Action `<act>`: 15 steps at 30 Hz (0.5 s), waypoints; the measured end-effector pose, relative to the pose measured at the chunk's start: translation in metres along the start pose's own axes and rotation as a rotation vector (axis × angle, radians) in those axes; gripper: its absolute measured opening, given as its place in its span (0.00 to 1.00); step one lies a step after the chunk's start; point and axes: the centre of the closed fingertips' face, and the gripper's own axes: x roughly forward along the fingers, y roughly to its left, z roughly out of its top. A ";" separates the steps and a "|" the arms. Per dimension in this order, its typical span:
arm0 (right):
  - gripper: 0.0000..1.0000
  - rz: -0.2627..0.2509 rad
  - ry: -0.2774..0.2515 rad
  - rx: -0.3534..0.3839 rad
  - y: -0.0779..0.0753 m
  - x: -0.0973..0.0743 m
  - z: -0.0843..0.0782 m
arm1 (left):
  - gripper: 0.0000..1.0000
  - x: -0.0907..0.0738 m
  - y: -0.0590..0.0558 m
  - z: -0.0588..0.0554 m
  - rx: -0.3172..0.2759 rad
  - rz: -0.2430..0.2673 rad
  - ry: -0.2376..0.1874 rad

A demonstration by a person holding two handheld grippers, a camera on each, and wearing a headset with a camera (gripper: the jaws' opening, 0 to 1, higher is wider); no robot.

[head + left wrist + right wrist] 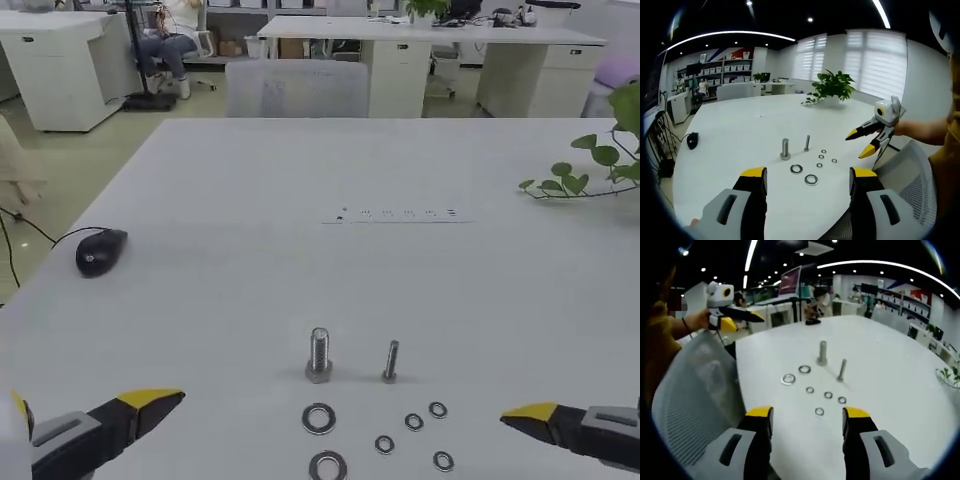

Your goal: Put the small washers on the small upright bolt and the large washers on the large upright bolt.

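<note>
Just right of large upright steel bolt [319, 355] stood small steel bolt [390, 362]; flat steel washers [319, 418] lay near, in front. Both spread, empty: left gripper [808, 173], right gripper [808, 412]. Likely risk: thin washer slipping; nudged bolt toppling.

The table [300, 270] is overlooked by the head view; the bolts [319, 355] are shared, seen low from either side by gripper views.
</note>
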 end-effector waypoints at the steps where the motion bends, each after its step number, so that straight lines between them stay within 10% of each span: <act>1: 0.57 0.001 0.001 -0.005 0.000 0.001 0.001 | 0.66 0.000 0.000 -0.001 -0.001 0.002 0.002; 15: 0.55 0.036 0.042 -0.049 -0.004 0.007 0.001 | 0.66 0.005 0.000 -0.003 0.003 0.001 0.017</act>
